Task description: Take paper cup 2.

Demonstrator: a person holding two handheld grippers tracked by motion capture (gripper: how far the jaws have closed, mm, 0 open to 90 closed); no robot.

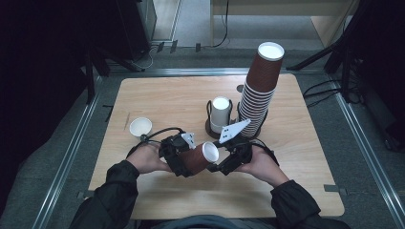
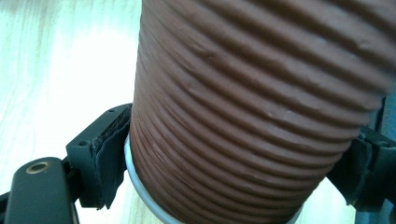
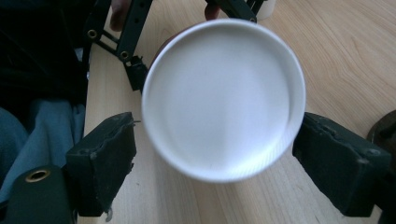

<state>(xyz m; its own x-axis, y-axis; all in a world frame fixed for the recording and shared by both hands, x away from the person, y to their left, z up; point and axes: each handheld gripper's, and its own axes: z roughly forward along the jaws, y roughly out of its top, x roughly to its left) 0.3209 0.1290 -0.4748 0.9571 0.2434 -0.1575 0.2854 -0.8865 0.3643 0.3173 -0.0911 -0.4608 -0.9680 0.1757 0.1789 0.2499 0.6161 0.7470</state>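
No text, label, brand, number or sign can be read on anything here.

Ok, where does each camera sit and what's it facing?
High view: above the person's side, looking forward and down on the table; forearms, both hands and grippers show.
Left gripper view: on the left gripper, along its jaws clamping the brown cup.
Right gripper view: on the right gripper, facing the cup's white mouth; its jaws stand beside the rim.
All three share the cup.

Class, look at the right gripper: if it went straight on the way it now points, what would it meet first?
The right gripper faces the white open mouth of the brown cup held by the left gripper. It would likely meet that rim first, its jaws passing either side, though depth is unclear.
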